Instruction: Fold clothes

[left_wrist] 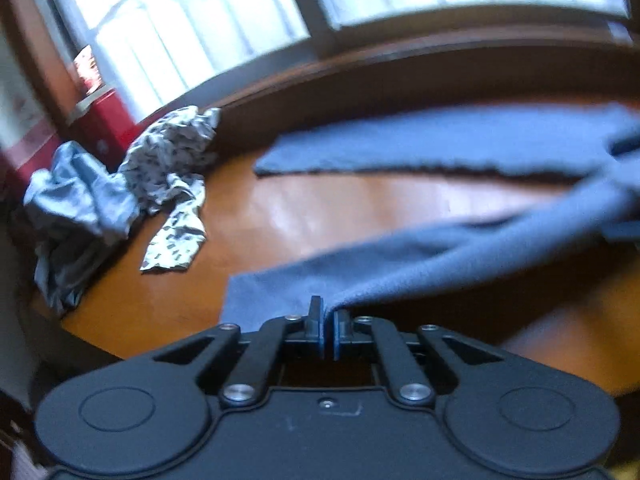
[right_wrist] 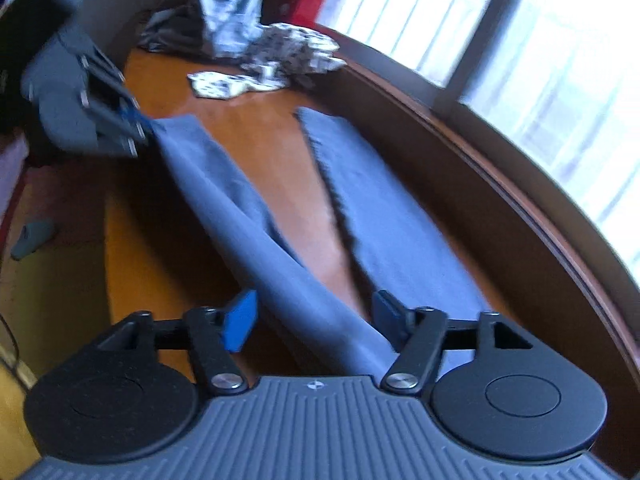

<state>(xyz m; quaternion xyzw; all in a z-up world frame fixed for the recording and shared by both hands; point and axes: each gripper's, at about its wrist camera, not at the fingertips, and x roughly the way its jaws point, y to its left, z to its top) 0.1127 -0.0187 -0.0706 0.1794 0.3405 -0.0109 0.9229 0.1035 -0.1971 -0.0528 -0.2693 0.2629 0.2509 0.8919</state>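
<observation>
A long blue-grey cloth [left_wrist: 440, 140] lies on the brown wooden table [left_wrist: 320, 208] in two strips that meet at the right. The far strip lies flat. The near strip [left_wrist: 440, 260] is lifted at its left end, where my left gripper [left_wrist: 329, 312] is shut on its edge. In the right wrist view the left gripper [right_wrist: 140, 124] pinches that same end of the near strip [right_wrist: 240, 216]. My right gripper [right_wrist: 316, 316] is open, its blue pads [right_wrist: 240, 320] standing wide, and the near strip runs between them without being pressed. The far strip [right_wrist: 384, 208] lies just right of it.
A crumpled black-and-white patterned garment [left_wrist: 172, 168] and a silvery grey one [left_wrist: 76, 200] lie at the table's far left end. A red box [left_wrist: 104, 120] stands behind them. A dark wooden ledge [left_wrist: 400, 76] and bright windows run along the far side.
</observation>
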